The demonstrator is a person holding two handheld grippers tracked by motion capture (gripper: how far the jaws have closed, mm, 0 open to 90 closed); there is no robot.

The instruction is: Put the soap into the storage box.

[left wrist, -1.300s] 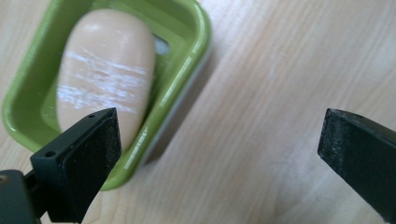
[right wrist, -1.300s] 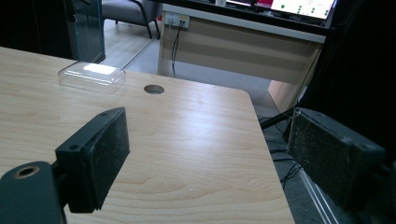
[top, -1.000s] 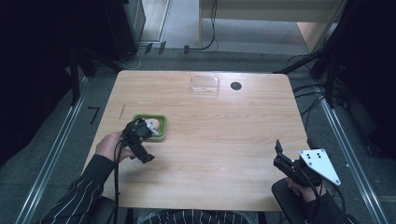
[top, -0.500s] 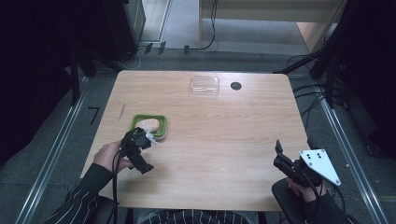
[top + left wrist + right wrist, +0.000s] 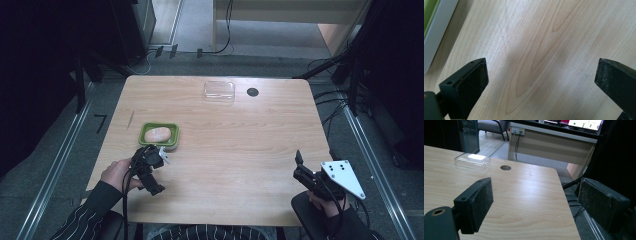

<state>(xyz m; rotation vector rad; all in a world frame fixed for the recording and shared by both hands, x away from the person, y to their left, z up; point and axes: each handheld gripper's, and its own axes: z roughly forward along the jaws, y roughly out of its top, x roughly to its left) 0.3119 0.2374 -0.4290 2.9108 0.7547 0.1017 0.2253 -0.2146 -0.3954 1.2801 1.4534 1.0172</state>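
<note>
High view: left tool (image 5: 161, 156) low over the counter (image 5: 240, 150), just near of the green tray (image 5: 159, 135), which holds a pale bread roll (image 5: 157, 133). Right tool (image 5: 299, 161) parked at the near right corner, well apart from the tray. Clear plastic lid (image 5: 219, 90) lying at the far edge beside a small round hole (image 5: 252, 92).

Left gripper view: jaws spread wide, nothing between them but bare wood; green tray rim (image 5: 434, 27) at the top left corner.

Right gripper view: jaws likewise wide apart and empty, pointed toward the clear plastic lid (image 5: 472, 160) far off.

Judging by this: roll seated in the tray, lid not yet fetched; closing the tray probably left to do
</note>
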